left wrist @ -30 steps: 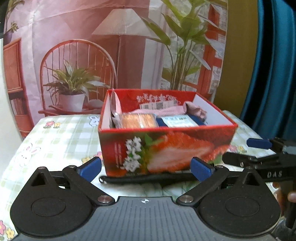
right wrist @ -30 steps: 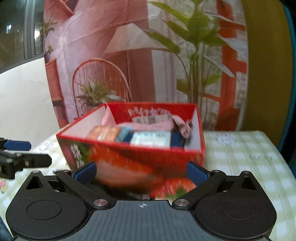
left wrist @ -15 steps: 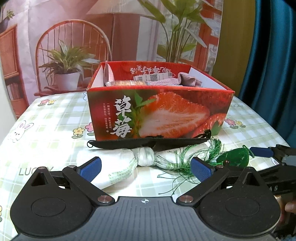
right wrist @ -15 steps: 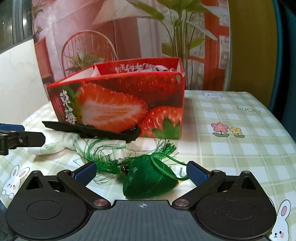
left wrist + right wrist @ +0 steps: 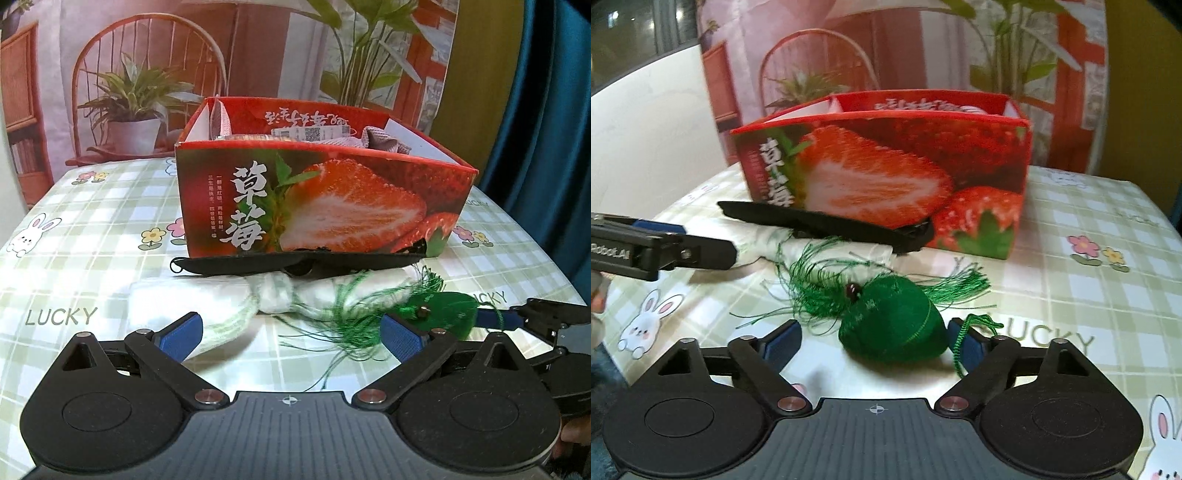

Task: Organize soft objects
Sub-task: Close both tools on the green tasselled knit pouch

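Since a second ago both views have been lowered from the box top to the tabletop in front of it. The right gripper (image 5: 873,341) is now held wide open around the green tasselled sachet (image 5: 892,328) at lower centre, nothing yet gripped. The left gripper (image 5: 291,332) is likewise open and empty, facing the white knotted cloth bundle (image 5: 207,302). A black strap (image 5: 295,262) lies against the strawberry box (image 5: 321,203). A pickup appears imminent.
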A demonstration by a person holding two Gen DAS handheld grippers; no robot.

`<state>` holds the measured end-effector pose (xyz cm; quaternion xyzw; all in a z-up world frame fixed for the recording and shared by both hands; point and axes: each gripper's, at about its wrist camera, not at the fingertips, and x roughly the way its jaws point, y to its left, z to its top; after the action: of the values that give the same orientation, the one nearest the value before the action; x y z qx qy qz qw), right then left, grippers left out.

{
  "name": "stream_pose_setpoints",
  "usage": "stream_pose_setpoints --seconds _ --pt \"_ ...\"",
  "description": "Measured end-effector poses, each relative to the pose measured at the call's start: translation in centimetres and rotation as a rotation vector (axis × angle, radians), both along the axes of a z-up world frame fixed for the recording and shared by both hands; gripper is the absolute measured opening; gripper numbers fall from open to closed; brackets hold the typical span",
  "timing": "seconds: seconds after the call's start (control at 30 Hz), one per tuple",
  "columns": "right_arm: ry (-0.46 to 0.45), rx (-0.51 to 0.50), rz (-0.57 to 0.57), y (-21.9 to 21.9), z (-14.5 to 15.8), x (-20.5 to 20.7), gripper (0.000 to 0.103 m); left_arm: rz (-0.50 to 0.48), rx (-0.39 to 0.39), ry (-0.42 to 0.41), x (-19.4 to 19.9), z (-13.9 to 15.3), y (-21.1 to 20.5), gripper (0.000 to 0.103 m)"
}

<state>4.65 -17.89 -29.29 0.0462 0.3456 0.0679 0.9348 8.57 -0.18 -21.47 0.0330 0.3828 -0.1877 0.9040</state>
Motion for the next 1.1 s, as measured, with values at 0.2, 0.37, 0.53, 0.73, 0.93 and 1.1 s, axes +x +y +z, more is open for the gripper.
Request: stream_pose_setpoints --seconds 0.2,0.37,0.53,0.73,0.93,1.1 --pt "0.005 0.027 0.095 1.1 0.0 -0.1 0.063 -0.026 -0.021 0.008 -0.1 0.0 -0.2 0.102" --pt "-0.004 0.017 0.114 1.5 0.1 -0.1 0.060 -0.070 -0.071 0.023 -0.1 -0.1 -0.3 0.094" --pt "-0.027 0.006 0.072 0.8 0.2 -0.1 0.061 -0.119 -0.131 0.066 0.4 -0.5 -0.9 0.081" --pt "-0.067 -0.013 0.117 1.2 0.4 -0.4 0.056 -0.141 -0.205 0.121 1.3 -1.1 -1.7 0.075" --pt "-0.060 -0.011 0.133 1.4 -0.2 0.1 0.054 -0.171 -0.242 0.156 1.9 -1.8 -2.8 0.075" --pt "-0.058 0.034 0.152 1.1 -0.7 0.1 0.048 -0.210 -0.266 0.187 1.9 -2.6 -3.7 0.075"
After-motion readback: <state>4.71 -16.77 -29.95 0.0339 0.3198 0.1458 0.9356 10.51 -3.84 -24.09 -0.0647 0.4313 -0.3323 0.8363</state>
